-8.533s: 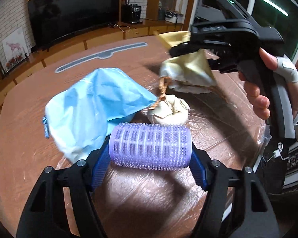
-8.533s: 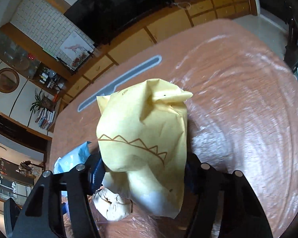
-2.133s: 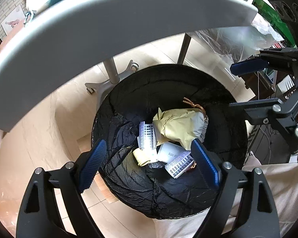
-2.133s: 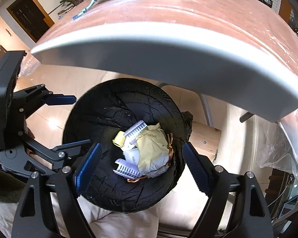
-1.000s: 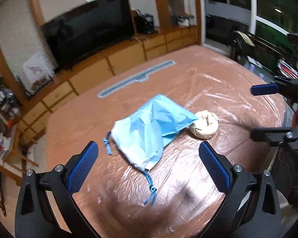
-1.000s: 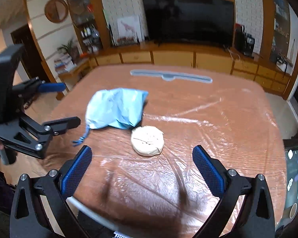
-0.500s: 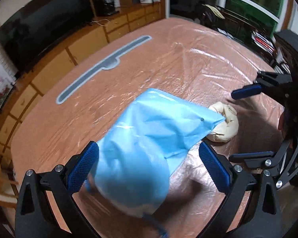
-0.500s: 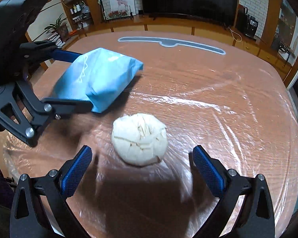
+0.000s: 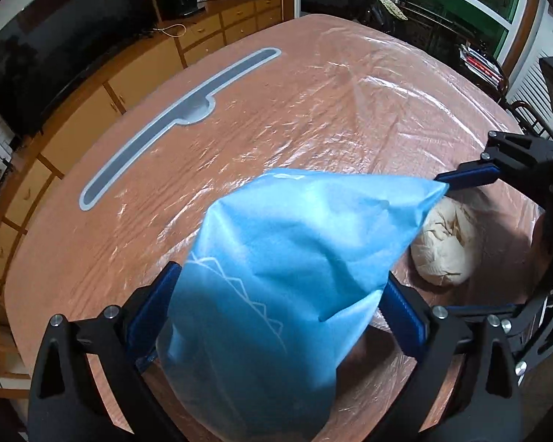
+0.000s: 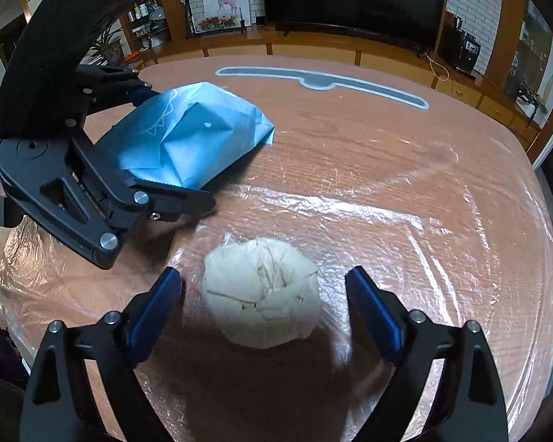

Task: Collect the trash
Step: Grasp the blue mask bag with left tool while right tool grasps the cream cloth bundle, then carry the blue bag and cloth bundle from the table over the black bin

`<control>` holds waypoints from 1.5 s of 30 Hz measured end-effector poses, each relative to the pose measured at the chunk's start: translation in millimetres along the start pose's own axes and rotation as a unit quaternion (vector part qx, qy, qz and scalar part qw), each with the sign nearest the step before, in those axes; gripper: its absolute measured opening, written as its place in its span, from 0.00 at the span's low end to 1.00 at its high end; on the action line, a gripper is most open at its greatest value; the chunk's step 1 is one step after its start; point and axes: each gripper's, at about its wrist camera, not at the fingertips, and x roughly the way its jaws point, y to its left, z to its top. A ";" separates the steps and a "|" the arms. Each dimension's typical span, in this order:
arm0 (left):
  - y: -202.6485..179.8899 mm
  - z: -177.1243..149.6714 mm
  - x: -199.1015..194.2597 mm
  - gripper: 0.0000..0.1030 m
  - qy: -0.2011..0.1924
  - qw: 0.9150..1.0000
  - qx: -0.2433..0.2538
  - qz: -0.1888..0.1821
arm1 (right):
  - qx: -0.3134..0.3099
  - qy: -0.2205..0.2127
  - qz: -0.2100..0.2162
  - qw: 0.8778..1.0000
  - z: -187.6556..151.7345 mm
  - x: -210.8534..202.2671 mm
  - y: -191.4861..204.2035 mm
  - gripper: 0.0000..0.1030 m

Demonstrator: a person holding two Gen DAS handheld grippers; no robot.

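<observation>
Two pieces of trash are lying on the tabletop [image 9: 313, 84], and we are reaching for both, so the collecting is not finished.

Through the left wrist camera, we are bringing the left tool [image 9: 276, 302] down around the blue bag [image 9: 287, 276], one item, slumped on the plastic-covered wood. Its blue pads are sitting against the bag's two sides, yet we cannot tell whether they are already squeezing it or only flanking it. One pale crumpled wad [image 9: 444, 246] is resting just beside the bag's far corner, with the right tool over it.

Through the right wrist camera, we are holding the right tool [image 10: 263, 305] spread around that wad [image 10: 261, 291]; its jaws have just been closing, but a gap is showing on each side and nothing is pinched. The bag [image 10: 191, 140] is lying near the wad, apart from it, inside the left tool [image 10: 158, 143].

We judge both pieces remain to be lifted and carried off; no bin is showing in either view.
</observation>
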 end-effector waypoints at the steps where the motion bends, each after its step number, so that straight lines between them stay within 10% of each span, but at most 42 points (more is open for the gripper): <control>1: -0.9 -0.2 1.0 0.95 0.003 1.000 0.003 0.001 | 0.000 -0.001 -0.001 1.000 1.1 0.9 0.8 0.84; 15: -2.2 -11.3 -7.3 0.76 -0.008 0.999 -0.035 0.024 | -0.022 -0.016 -0.034 0.999 -1.3 -3.2 2.1 0.48; 23: 4.7 -18.3 -28.4 0.56 -0.046 0.993 -0.108 0.011 | -0.006 -0.032 -0.005 0.999 -2.0 -14.9 -5.9 0.48; 45: -32.8 -51.0 -56.0 0.53 -0.089 0.969 -0.231 0.008 | 0.022 -0.044 0.042 0.998 -7.3 -35.4 -24.5 0.48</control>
